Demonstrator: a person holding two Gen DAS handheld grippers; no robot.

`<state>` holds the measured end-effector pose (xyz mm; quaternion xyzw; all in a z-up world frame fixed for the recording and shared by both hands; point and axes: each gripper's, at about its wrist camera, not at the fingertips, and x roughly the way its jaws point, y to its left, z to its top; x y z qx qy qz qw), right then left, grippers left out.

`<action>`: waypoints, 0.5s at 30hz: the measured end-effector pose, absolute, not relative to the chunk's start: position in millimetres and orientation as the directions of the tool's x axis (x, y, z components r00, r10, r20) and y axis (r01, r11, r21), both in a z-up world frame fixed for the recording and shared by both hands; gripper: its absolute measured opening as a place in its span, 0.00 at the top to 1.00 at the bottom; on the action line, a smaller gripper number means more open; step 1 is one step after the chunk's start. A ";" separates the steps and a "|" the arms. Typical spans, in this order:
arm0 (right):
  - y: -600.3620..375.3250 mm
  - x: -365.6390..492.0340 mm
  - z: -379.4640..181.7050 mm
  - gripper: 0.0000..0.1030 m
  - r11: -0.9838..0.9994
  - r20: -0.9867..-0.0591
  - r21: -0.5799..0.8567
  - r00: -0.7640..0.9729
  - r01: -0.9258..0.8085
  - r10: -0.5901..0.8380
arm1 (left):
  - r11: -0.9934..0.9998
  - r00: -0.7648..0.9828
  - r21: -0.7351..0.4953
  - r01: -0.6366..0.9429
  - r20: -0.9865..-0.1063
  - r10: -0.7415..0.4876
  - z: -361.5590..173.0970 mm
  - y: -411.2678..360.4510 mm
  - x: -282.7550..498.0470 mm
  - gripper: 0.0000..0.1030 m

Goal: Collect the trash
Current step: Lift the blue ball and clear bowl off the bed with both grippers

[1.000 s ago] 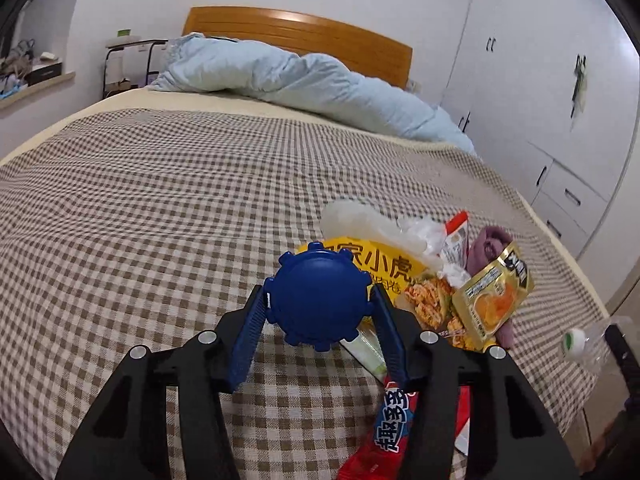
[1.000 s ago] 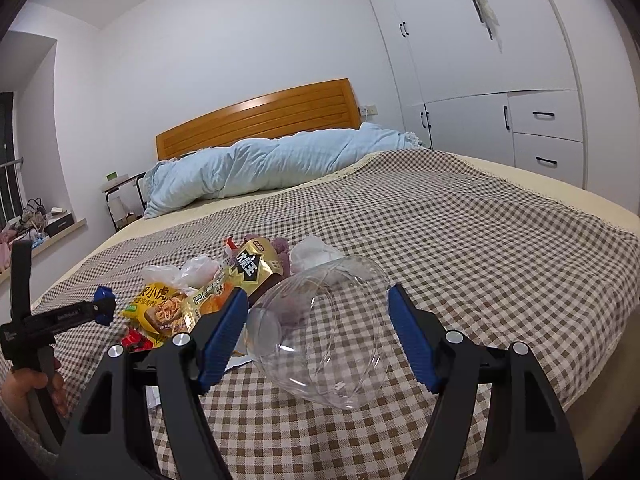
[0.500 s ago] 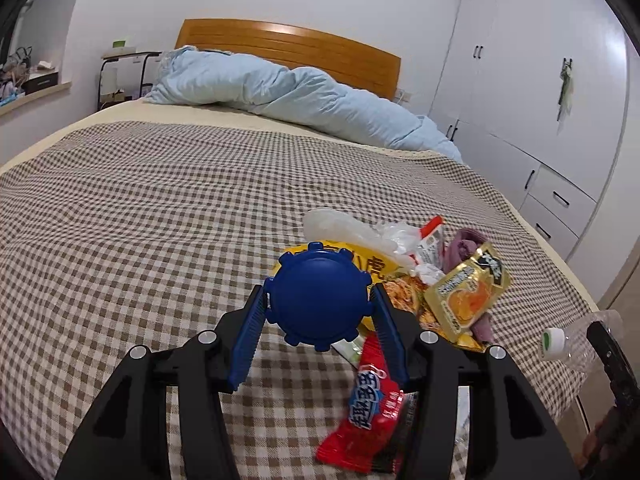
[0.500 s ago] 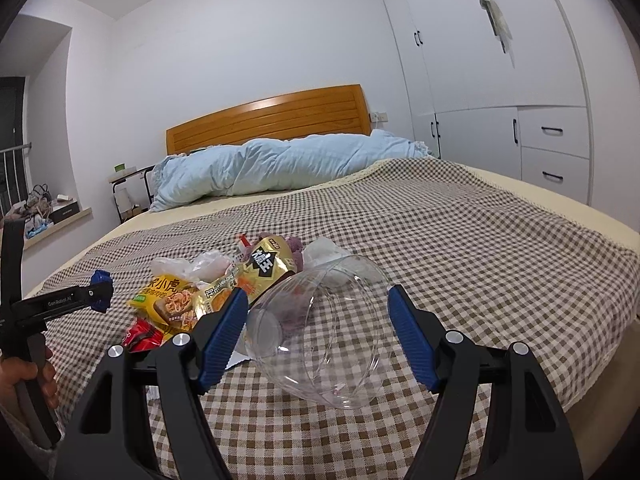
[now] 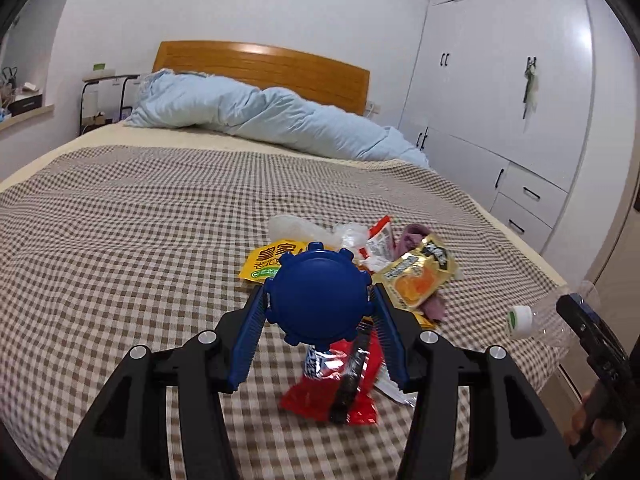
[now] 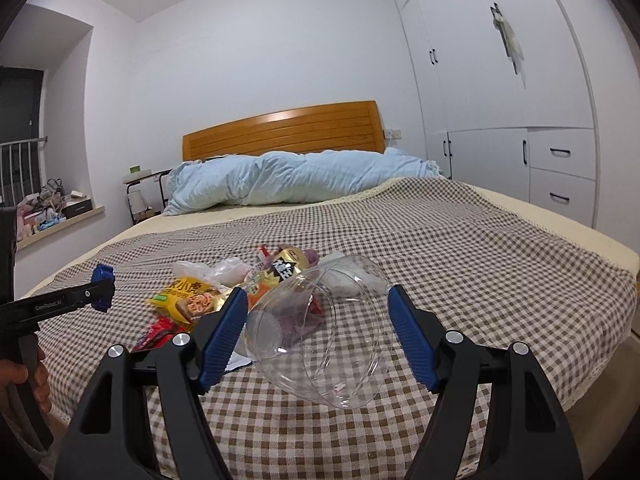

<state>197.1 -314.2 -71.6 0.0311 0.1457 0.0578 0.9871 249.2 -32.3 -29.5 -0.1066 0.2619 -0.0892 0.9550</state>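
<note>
Left wrist view: the left gripper (image 5: 320,300) has its blue ribbed fingers (image 5: 250,336) clamped on a round blue plastic lid with a notched rim (image 5: 320,298), held up in the air above the checked brown-and-white bedspread (image 5: 120,240). Just beyond the lid lies the heap of trash: a yellow snack packet with printed noodles (image 5: 266,262), a crumpled clear plastic bag (image 5: 308,230), a gold foil sachet (image 5: 420,276) and, nearest the lid, a red wrapper (image 5: 332,384).

In the right wrist view the right gripper (image 6: 316,328) holds a clear plastic bottle (image 6: 320,328) between its blue fingers (image 6: 224,332), base toward the camera, both pads against its sides. This bottle hangs to the right of the trash heap, above the bedspread. A pale blue duvet (image 6: 296,178) lies bunched well behind the heap, against the wooden headboard (image 6: 280,130).
</note>
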 end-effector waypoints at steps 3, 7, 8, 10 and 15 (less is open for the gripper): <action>-312.7 187.5 -65.1 0.32 0.993 -0.271 0.054 0.955 -0.105 0.116 | 0.956 0.843 -0.263 0.133 -0.477 -0.248 -26.8 -36.1 237.6 0.51; -311.1 170.4 -58.0 0.32 0.993 -0.263 0.012 0.958 -0.117 0.116 | 0.954 0.840 -0.256 0.155 -0.474 -0.263 -26.4 -43.4 217.5 0.51; -310.3 166.2 -57.2 0.32 0.992 -0.266 0.005 0.957 -0.123 0.120 | 0.953 0.837 -0.257 0.159 -0.476 -0.268 -26.9 -44.3 213.3 0.51; -308.4 158.2 -56.9 0.32 0.990 -0.276 -0.015 0.953 -0.138 0.129 | 0.949 0.828 -0.268 0.167 -0.484 -0.283 -30.0 -46.8 204.3 0.51; -304.4 137.8 -59.2 0.32 0.984 -0.304 -0.053 0.942 -0.168 0.145 | 0.943 0.814 -0.278 0.183 -0.495 -0.303 -35.6 -52.8 182.3 0.51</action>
